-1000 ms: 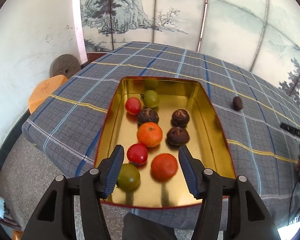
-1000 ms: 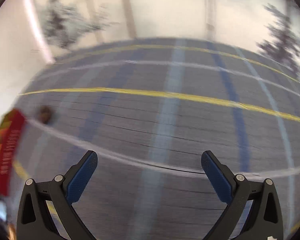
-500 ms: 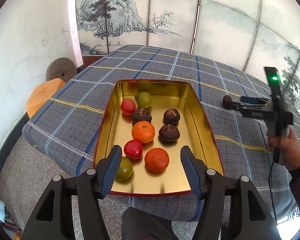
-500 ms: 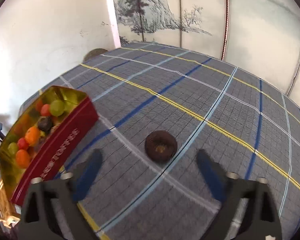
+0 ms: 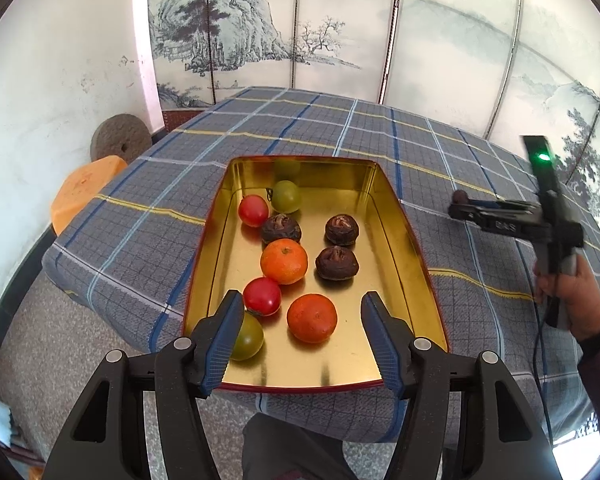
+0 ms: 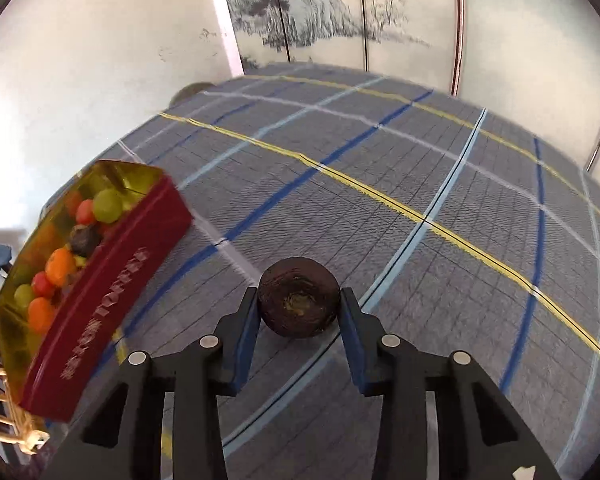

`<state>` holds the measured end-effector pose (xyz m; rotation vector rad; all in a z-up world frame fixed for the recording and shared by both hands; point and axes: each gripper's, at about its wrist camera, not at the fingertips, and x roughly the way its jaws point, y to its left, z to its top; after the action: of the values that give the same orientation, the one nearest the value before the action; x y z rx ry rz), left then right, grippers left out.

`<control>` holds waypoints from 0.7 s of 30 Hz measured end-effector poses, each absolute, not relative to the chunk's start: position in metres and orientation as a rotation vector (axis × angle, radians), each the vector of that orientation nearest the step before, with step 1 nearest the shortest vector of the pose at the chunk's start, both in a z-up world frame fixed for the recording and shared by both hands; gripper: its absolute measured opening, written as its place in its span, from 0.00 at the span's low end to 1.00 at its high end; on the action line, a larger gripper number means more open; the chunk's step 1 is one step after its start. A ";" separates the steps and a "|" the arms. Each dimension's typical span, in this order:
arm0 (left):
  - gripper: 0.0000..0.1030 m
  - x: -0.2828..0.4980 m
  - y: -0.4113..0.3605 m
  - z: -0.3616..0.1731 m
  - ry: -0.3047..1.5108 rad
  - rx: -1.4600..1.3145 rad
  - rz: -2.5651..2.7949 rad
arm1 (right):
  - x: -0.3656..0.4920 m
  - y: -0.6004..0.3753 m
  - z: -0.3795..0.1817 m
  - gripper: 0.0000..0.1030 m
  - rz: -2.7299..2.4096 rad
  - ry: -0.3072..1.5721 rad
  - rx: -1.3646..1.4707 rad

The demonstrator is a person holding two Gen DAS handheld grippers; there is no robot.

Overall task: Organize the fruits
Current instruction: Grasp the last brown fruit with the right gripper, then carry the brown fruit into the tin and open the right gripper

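A gold tin (image 5: 416,264) with red outer walls holds two oranges (image 5: 284,261), two red tomatoes (image 5: 253,211), two green ones (image 5: 286,196) and three dark brown fruits (image 5: 337,263). My left gripper (image 5: 302,300) hovers open over the tin's near end, with nothing between its fingers. To the right of the tin, on the checked cloth, a lone dark brown fruit (image 6: 299,300) sits between the blue pads of my right gripper (image 6: 299,296). Those jaws are closing, and both pads touch its sides. The left wrist view shows that gripper (image 5: 460,206) from the side.
The tin (image 6: 112,292) lies left of the right gripper. A person's hand (image 5: 576,292) holds the right tool. Beyond the table's left edge stand an orange stool (image 5: 86,192) and a stone wheel (image 5: 120,140). A painted screen rises behind the table.
The right gripper swung across the cloth to the lone dark fruit, and its wide jaws came in around it. The left gripper stayed over the tin.
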<state>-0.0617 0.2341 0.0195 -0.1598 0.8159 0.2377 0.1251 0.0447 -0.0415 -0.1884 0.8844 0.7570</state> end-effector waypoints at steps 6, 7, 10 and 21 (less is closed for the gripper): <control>0.60 -0.064 0.228 0.024 0.800 -0.147 0.241 | 0.073 0.023 -0.015 0.35 0.805 0.807 -0.115; 0.60 -0.065 0.226 0.025 0.799 -0.142 0.243 | 0.065 0.022 -0.011 0.35 0.809 0.797 -0.113; 0.60 -0.068 0.222 0.026 0.792 -0.127 0.247 | 0.049 0.018 0.000 0.35 0.818 0.774 -0.117; 0.61 -0.079 0.220 0.029 0.776 -0.088 0.277 | 0.019 0.028 0.028 0.35 0.855 0.725 -0.126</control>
<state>-0.0790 0.2202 0.0286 -0.0876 0.7764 0.2775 0.0194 0.0285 0.0278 -0.1255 0.7252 0.8554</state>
